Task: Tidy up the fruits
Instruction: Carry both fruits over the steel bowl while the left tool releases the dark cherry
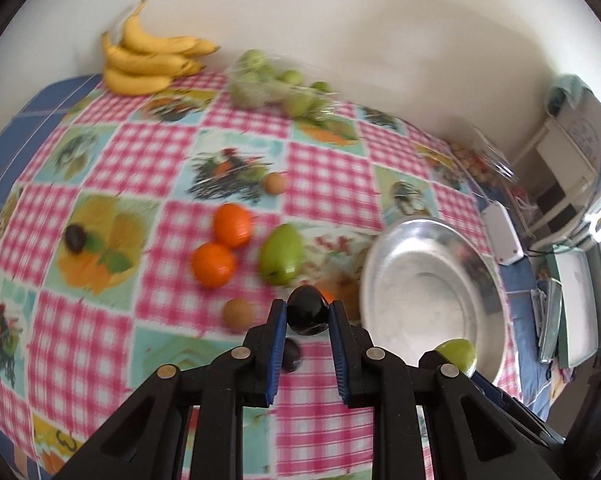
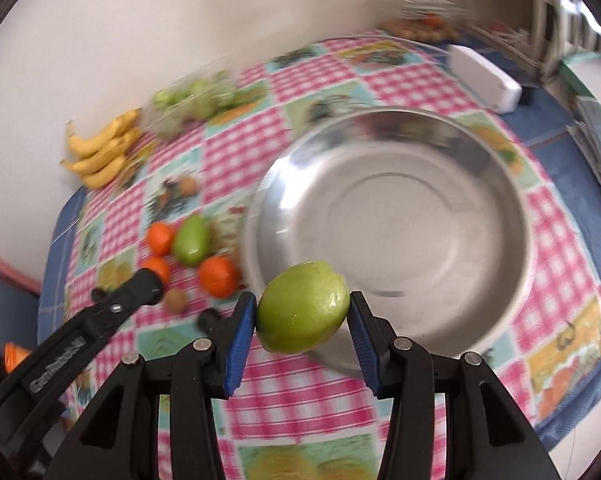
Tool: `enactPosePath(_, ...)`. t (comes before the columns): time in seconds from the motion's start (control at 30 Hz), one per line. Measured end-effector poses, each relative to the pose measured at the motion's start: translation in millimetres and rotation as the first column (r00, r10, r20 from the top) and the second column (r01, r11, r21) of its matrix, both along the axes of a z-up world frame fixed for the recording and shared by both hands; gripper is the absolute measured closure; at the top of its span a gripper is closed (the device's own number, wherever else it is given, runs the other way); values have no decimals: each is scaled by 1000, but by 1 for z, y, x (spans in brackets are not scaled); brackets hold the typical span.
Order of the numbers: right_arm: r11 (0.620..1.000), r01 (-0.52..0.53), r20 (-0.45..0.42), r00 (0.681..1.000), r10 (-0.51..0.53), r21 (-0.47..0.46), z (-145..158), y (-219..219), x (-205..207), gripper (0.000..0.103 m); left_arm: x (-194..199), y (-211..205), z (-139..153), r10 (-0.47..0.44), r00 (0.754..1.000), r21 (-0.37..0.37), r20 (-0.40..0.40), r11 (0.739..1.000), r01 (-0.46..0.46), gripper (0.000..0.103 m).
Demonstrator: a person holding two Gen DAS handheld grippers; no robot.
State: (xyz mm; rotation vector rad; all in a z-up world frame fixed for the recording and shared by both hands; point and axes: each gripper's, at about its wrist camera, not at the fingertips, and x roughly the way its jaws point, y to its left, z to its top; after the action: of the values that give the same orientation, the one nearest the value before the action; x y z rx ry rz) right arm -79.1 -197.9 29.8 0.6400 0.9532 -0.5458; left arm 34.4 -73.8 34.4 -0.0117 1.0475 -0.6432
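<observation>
Your left claw (image 1: 307,314) is clamped on a dark plum (image 1: 306,309), held off the checked cloth (image 1: 148,148) of the worktop, just left of the steel bowl (image 1: 485,264). Your right claw (image 2: 302,312) grips a green fruit (image 2: 302,306) between its blue pads, hanging at the near rim of the same bowl (image 2: 500,184), which holds no fruit that you can see.

Still lying on the cloth: two oranges (image 1: 222,246) touching each other, a green mango-shaped fruit (image 1: 281,254) just right of them, a brown kiwi-like fruit (image 1: 238,313) near your left claw and another (image 1: 275,182) farther back, a second dark plum (image 1: 291,355) under the left claw, and a third (image 1: 75,238) well off to the left. Bananas (image 1: 148,60) sit at the far edge by the wall, beside a clear bag of small green fruits (image 1: 276,84); blur makes their kind hard to tell. A third orange (image 2: 219,276) shows in the right view, close to the bowl.
</observation>
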Motion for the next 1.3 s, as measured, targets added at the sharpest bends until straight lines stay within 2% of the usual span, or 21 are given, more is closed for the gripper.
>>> enactPosePath(0.17,991,132,-80,988,-130,16,-12,-29,-18,54,-14,-33,1,-72,997,14,17,997,72,80)
enactPosePath(0.4,979,197,-114,975,-190,52,-24,-51,-42,54,-39,-68,-4,-169,986,14,5,985,169,80)
enactPosePath(0.57,980,189,-116,977,-181,63,-25,-53,-47,54,-46,-78,-14,-188,982,16,-35,982,188,80)
enactPosePath(0.77,982,177,-118,979,-168,68,-24,-48,-49,54,-50,-80,-19,-191,980,36,-46,981,193,79)
enactPosePath(1.3,986,158,-119,982,-150,60,-23,-41,-39,54,-42,-69,-16,-158,985,27,-73,987,160,78)
